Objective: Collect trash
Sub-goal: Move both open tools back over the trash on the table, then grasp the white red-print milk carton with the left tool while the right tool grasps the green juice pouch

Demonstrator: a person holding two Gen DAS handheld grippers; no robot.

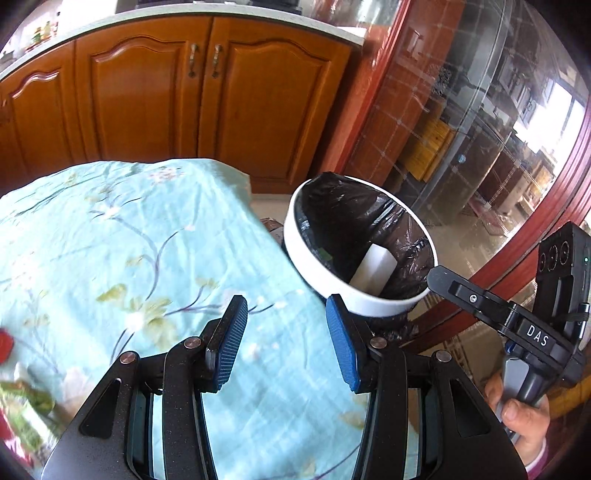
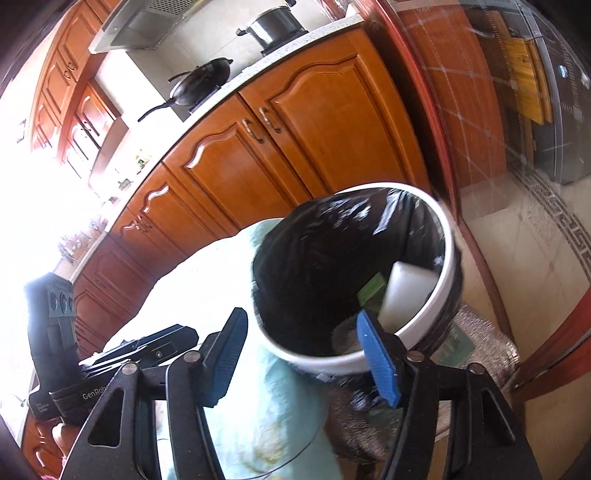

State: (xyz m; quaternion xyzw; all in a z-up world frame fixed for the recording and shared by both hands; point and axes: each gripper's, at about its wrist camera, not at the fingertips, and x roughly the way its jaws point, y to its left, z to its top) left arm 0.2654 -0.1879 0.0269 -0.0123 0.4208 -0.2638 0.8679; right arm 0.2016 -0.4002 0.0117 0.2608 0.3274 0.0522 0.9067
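A white trash bin (image 1: 321,273) with a black liner stands beside the table's right edge; a white block (image 1: 373,271) and a green scrap lie inside it. The bin also shows in the right wrist view (image 2: 447,258) with the white block (image 2: 406,291) and a green packet (image 2: 373,291). My left gripper (image 1: 286,343) is open and empty above the floral cloth near the bin. My right gripper (image 2: 301,354) is open and empty over the bin's near rim. Red and green wrappers (image 1: 22,406) lie blurred at the table's left.
A table with a light blue floral cloth (image 1: 110,258) fills the left. Wooden cabinets (image 1: 166,96) stand behind, with a wok (image 2: 199,85) and pot (image 2: 273,24) on the counter. A glass door with a red frame (image 1: 480,147) is at the right.
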